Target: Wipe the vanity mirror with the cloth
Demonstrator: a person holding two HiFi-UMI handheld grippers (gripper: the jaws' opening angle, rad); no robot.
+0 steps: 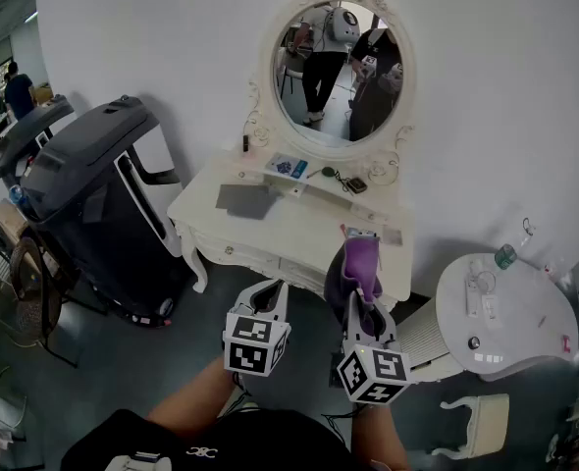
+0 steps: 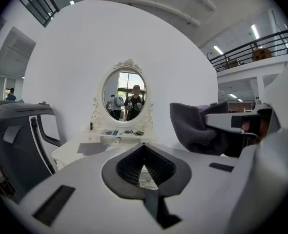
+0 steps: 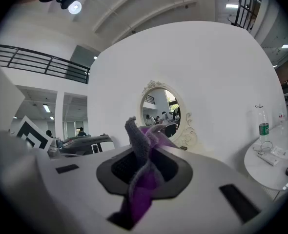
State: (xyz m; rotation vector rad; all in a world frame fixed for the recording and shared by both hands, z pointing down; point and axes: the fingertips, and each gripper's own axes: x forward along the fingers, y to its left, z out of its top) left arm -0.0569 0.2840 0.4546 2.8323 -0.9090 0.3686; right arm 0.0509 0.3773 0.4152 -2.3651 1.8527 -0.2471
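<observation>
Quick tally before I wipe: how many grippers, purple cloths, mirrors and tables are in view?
Grippers: 2 (left gripper, right gripper)
Purple cloth: 1
Vanity mirror: 1
Tables: 2 (vanity table, round side table)
Total: 6

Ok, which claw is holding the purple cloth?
The right claw: the purple cloth is pinched between its jaws and sticks out. The left claw has nothing in it.

Mirror ahead of both pairs of fingers, at the back of the worktop

The cloth sat between the right gripper's fingers and stuck out past their tips, over the near edge of the worktop. The left gripper hung just beside it, short of that edge. The vanity mirror stood beyond both, with a treadmill well left and a small table right.
</observation>
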